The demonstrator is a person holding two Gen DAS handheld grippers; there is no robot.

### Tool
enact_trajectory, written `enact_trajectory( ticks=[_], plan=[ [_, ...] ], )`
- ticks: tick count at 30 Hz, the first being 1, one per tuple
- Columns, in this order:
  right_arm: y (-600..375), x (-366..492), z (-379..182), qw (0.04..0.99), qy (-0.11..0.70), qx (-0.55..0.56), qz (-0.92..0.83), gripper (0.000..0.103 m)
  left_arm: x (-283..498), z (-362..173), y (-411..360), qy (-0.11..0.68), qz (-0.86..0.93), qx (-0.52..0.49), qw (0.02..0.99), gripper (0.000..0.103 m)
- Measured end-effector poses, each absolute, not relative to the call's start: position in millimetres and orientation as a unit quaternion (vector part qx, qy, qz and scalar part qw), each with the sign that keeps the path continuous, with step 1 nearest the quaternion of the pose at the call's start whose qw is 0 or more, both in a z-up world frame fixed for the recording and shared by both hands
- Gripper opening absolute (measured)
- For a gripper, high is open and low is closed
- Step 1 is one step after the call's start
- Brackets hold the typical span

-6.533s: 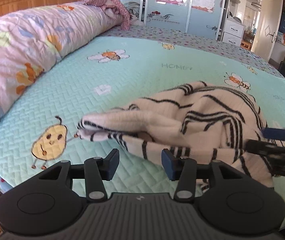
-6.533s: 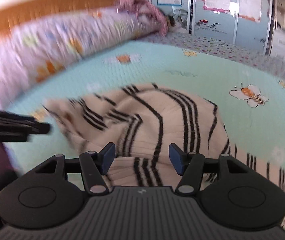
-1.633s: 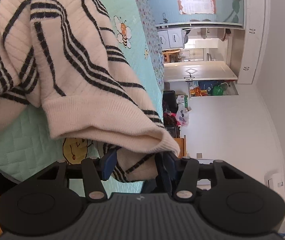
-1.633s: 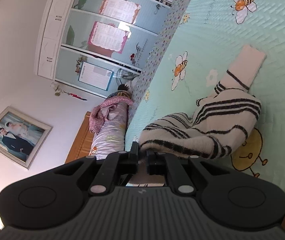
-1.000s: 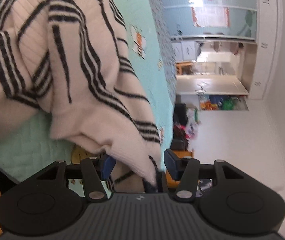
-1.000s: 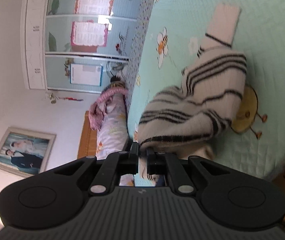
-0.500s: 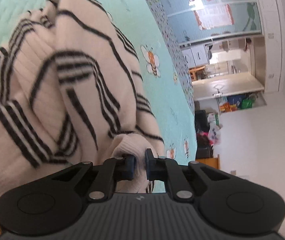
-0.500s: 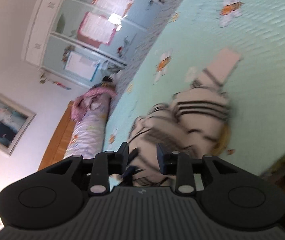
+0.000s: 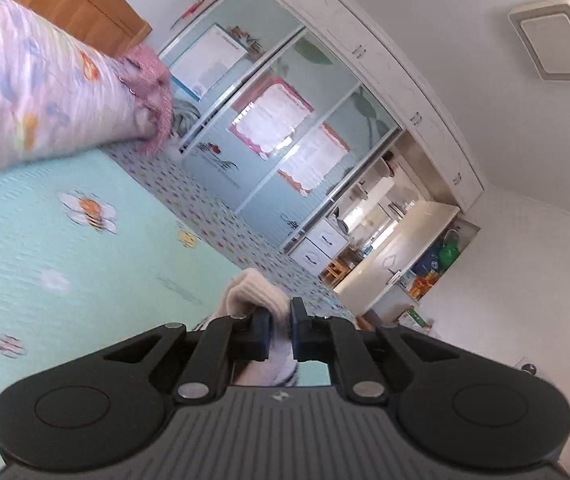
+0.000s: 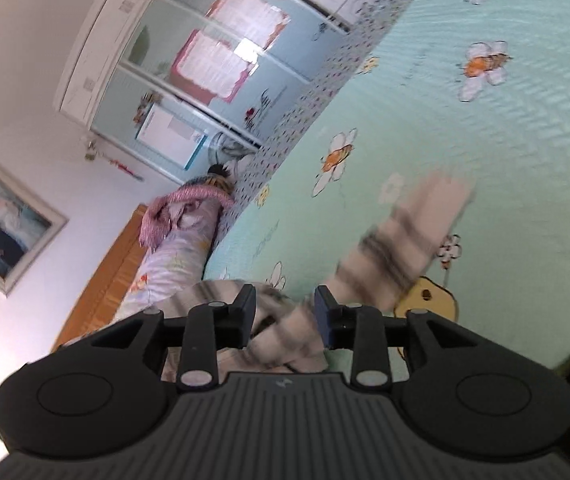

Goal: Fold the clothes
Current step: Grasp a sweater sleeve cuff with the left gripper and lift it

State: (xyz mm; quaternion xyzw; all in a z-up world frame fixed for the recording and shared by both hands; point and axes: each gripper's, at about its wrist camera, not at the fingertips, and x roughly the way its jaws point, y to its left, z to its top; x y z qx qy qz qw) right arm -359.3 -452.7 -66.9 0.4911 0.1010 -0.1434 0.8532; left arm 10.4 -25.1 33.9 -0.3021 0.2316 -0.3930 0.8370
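left gripper (image 9: 279,330): I'm clamping a cream fold of the striped sweater (image 9: 255,294) between its pads, above the bee-print quilt (image 9: 65,248) | right gripper (image 10: 285,316): I'm holding it parted, pads off the blurred sweater (image 10: 397,248) trailing toward 2 o'clock | bolster pillow (image 9: 25,108) at 10 o'clock

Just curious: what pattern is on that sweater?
Cream sweater with black stripes, clearest in the right wrist view.

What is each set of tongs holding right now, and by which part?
The left tongs are shut on a bunched cream ribbed edge of the striped sweater. The right tongs stand open; sweater fabric lies between them, ungripped.
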Motion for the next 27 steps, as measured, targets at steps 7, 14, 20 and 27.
enact_trajectory(
  ticks=[7, 14, 20, 27],
  plan=[
    [-439, -273, -50, 0.889, 0.171, 0.419, -0.075, 0.053, 16, -66, 10, 0.357, -0.297, -0.372, 0.804, 0.01],
    [-444, -163, -61, 0.882, 0.271, 0.379, -0.072, 0.072, 31, -119, 13, 0.417, -0.246, -0.412, 0.772, 0.015],
    [-459, -95, -117, 0.804, 0.377, 0.453, -0.078, 0.074, 32, -139, 15, 0.457, -0.209, -0.41, 0.761, 0.061],
    [-421, -92, -123, 0.821, 0.37, 0.428, -0.08, 0.028, 48, -142, 1, 0.46, -0.237, -0.401, 0.756, 0.01]
  ],
)
